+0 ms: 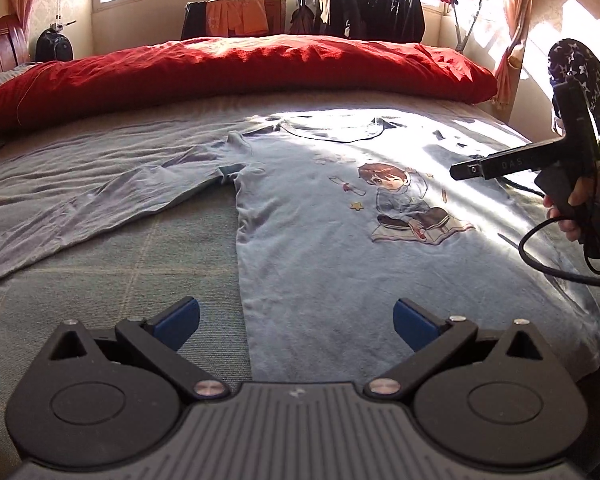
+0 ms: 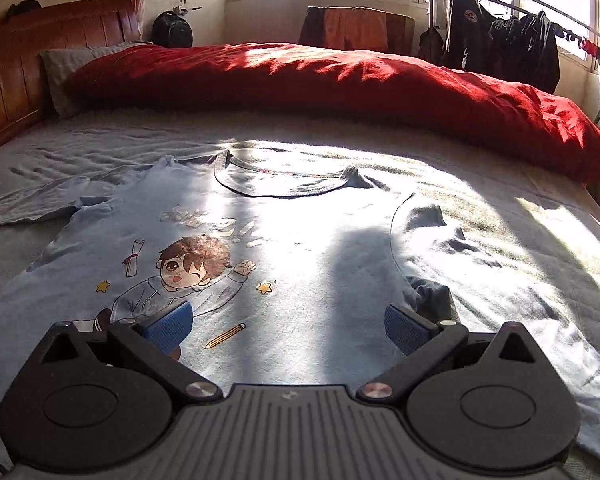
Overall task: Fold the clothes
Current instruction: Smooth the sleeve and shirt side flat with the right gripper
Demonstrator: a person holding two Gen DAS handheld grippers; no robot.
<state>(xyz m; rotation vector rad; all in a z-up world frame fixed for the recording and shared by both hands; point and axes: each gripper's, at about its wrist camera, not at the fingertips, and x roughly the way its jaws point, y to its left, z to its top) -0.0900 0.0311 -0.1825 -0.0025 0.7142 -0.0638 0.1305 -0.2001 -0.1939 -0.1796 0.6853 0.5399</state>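
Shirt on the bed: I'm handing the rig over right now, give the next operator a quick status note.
Left gripper: open, empty, hovering over the shirt's left side edge near the hem.
Right gripper: open, empty, hovering over the lower front of the shirt.
Light blue long-sleeve shirt: spread flat on the bed, print side up, collar toward the red duvet. The left sleeve stretches out to the side; the right sleeve lies bunched along the body.
Done: shirt laid out only.
Left: no fold shows yet; sleeves in, sides over, then hem up toward the collar, probably.
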